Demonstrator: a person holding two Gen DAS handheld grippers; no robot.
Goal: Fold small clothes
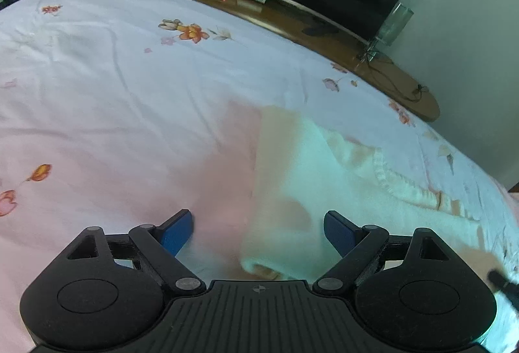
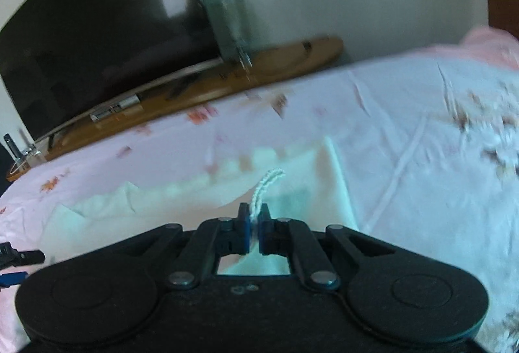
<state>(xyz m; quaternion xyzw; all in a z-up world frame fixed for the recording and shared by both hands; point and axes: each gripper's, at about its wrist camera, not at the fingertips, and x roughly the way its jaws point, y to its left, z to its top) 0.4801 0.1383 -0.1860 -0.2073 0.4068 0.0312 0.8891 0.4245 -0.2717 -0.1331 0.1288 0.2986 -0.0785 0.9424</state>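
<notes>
Garment (image 2: 201,191) hem sits pinched in right tool (image 2: 254,217), spreading ahead.

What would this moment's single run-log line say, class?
stage: folding pale garment on floral bedsheet | left gripper: open, holds nothing | right gripper: shut on garment's ribbed edge

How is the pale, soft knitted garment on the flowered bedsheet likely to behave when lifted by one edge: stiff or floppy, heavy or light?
Probably floppy: the pale knitted garment lies in soft folds on the flowered bedsheet. Likely light: the right gripper is shut on just its thin ribbed edge. It would likely drape and unfold rather than keep its shape.
</notes>
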